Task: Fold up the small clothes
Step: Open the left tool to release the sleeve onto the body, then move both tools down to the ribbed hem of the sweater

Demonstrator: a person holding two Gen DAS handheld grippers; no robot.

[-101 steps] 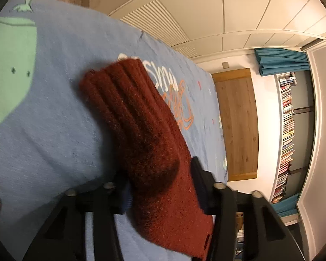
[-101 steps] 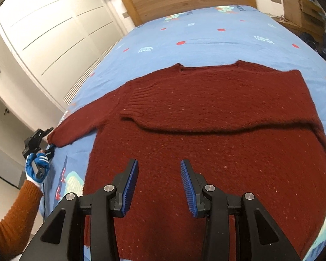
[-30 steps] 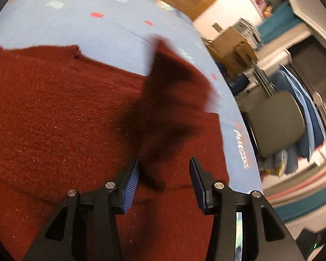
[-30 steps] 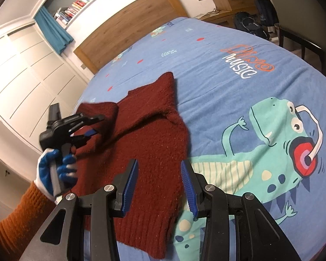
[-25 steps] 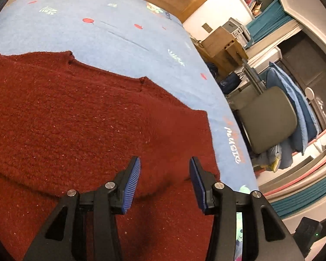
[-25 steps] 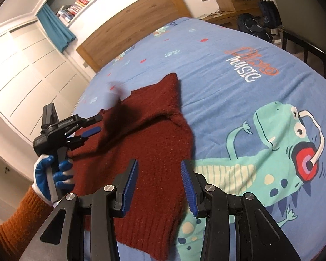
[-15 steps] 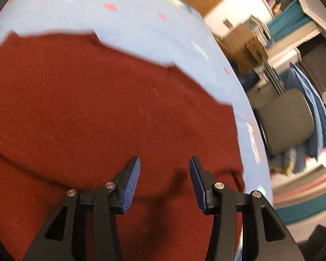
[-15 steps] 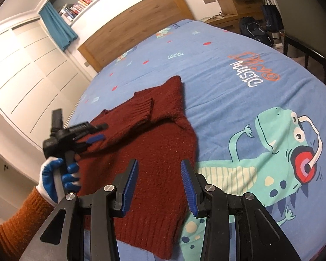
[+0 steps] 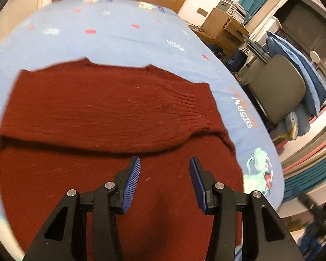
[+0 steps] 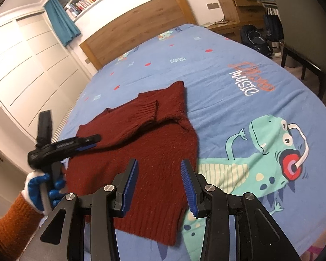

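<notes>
a blue bedspread (image 10: 217, 69) printed with a dinosaur (image 10: 271, 152) covers the bed, and on it lies the dark red sweater (image 10: 145, 152), flat, with both sleeves folded across the chest; one ribbed cuff (image 10: 146, 108) rests near the shoulder. the left gripper (image 9: 164, 169) hangs above the sweater's lower body, below the sleeve fold, jaws apart with nothing between them. the right gripper (image 10: 159, 171) hovers over the sweater's hem side, jaws likewise apart and empty. a gloved hand (image 10: 43, 184) in an orange sleeve holds the left gripper's handle beside the sweater.
</notes>
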